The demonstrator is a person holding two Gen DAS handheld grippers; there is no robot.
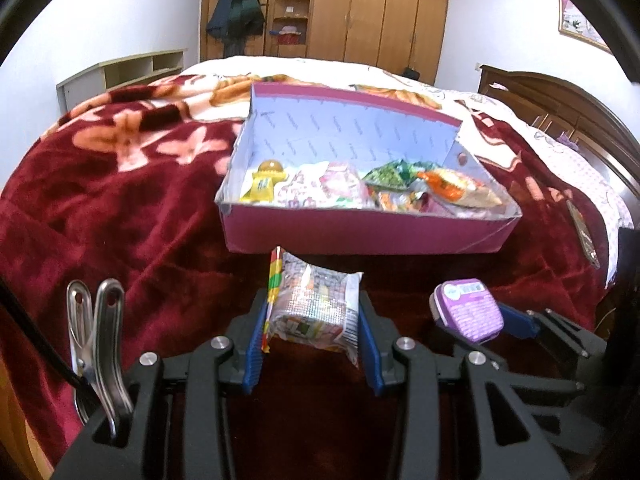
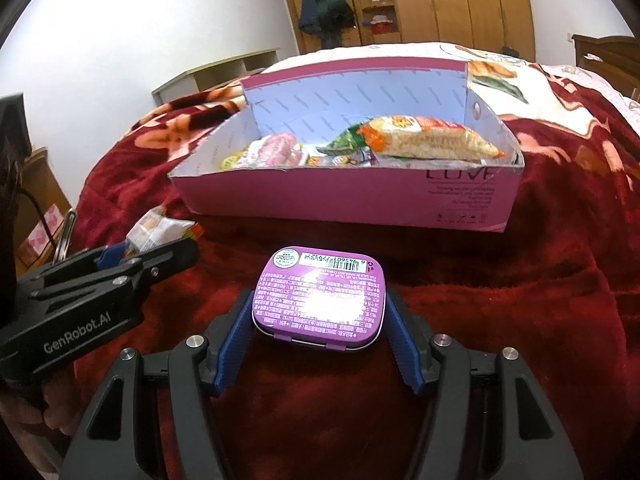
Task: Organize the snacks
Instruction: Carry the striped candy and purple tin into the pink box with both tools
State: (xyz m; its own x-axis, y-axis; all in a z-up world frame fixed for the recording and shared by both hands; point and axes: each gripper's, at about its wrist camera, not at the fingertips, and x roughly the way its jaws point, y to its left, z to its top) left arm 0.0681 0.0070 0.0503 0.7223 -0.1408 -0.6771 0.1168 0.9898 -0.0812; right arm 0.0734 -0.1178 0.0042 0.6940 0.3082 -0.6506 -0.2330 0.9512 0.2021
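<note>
My left fingers [image 1: 312, 332] pinch a crinkled clear-plastic snack packet [image 1: 314, 306]. My right fingers [image 2: 320, 332] clamp a flat purple rectangular tin [image 2: 320, 294]; the open pink cardboard box [image 2: 344, 204] lies at twelve o'clock on the red bed blanket [image 2: 500, 280].

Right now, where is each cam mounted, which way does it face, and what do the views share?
Left wrist: on the left gripper, looking forward and down along its fingers at a clear snack packet clamped between the pads; beyond it the pink box on the red blanket.
Right wrist: on the right gripper, same heading, looking at a purple tin held between its pads.
Shared: box, blanket, wardrobe; each view catches the other gripper and its item.
</note>
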